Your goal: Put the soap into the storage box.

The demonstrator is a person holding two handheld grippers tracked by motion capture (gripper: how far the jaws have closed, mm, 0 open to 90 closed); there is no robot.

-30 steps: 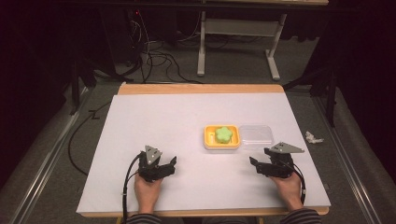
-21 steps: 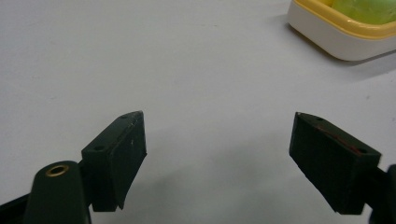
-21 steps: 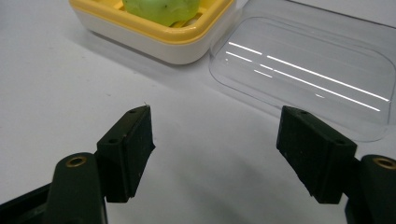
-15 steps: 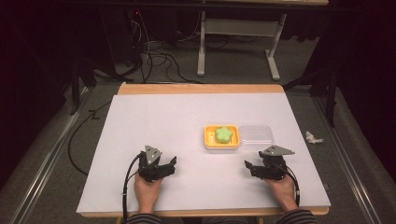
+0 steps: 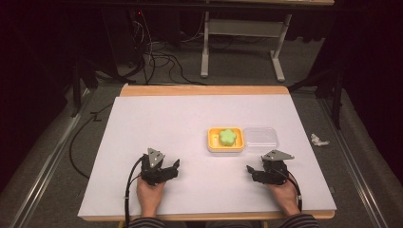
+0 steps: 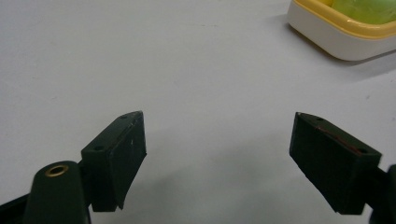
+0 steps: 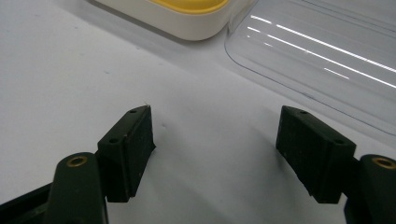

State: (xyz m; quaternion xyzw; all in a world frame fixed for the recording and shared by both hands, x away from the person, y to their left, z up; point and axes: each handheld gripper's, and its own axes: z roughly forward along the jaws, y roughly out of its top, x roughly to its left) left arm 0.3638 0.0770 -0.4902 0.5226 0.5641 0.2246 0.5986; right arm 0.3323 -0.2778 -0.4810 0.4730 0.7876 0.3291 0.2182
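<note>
Resting on the white-topped table near its front edge, the left gripper and the right gripper sit well apart, each held from behind by one of the person's hands, with striped sleeves showing at the bottom of the high view. The left gripper's black jaws stand wide apart with nothing between them; in the left gripper view bare white surface lies in the gap, and the shallow yellow-rimmed plastic tray sits off toward the upper right corner. That tray lies on the right half of the table, beyond the grippers and nearer the right one, and holds a pale green flower-shaped piece. Touching the tray's right side is a clear, flat plastic lid, lying on the table. The right gripper's jaws are likewise spread wide and hold nothing; in the right gripper view they point at the seam where the tray meets the clear lid, both just ahead of the fingertips and not touched.
</note>
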